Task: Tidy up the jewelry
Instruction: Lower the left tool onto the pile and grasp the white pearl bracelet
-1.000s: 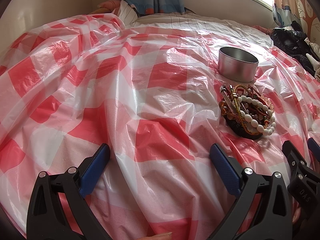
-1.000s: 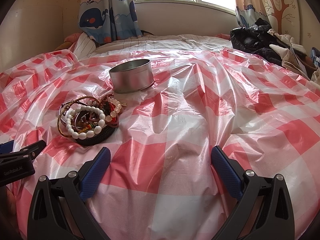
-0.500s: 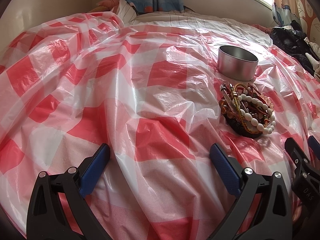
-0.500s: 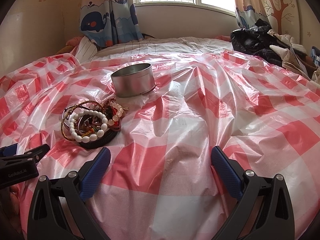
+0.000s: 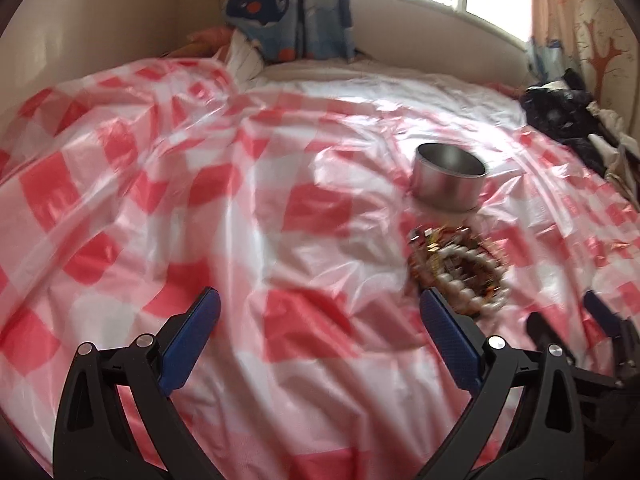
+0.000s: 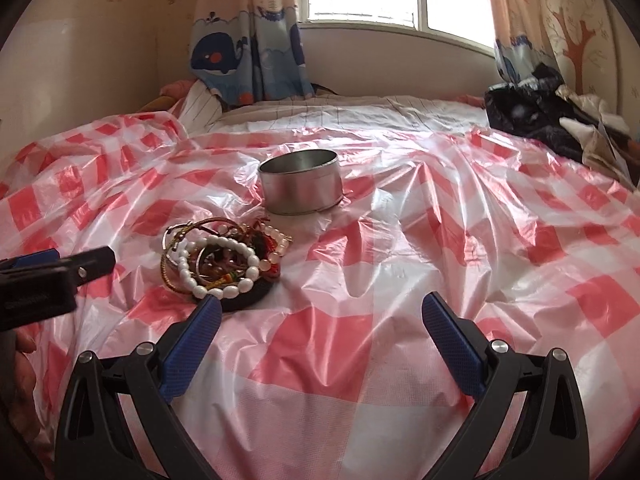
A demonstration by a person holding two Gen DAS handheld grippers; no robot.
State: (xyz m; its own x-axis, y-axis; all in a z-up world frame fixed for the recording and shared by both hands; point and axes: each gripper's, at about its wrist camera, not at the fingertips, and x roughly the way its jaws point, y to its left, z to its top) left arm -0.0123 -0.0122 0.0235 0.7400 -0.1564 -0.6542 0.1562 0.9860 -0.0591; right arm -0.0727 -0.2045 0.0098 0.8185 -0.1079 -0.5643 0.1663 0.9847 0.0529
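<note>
A pile of bracelets (image 6: pixel 224 264), with a white bead string on top of dark and gold bands, lies on the red-and-white checked plastic sheet (image 6: pixel 360 352). Just behind it stands a round, empty metal tin (image 6: pixel 301 181). In the blurred left wrist view the pile of bracelets (image 5: pixel 460 274) sits right off my right fingertip, and the tin (image 5: pixel 448 182) is beyond. My left gripper (image 5: pixel 320 312) is open and holds nothing. My right gripper (image 6: pixel 320 314) is open too, its left fingertip at the near edge of the pile. The left gripper's tip (image 6: pixel 86 266) shows left of the pile.
The sheet covers a bed and is wrinkled. Dark clothes (image 6: pixel 536 116) are heaped at the far right. A whale-print curtain (image 6: pixel 248 60) and a window are behind. A striped pillow (image 6: pixel 204 106) lies at the back left. A hand (image 6: pixel 20 384) shows at the left edge.
Both grippers have risen and tilted up, showing more of the wall and window. The bracelet pile now sits closer to both grippers' fingertips. The left view has become blurred.
</note>
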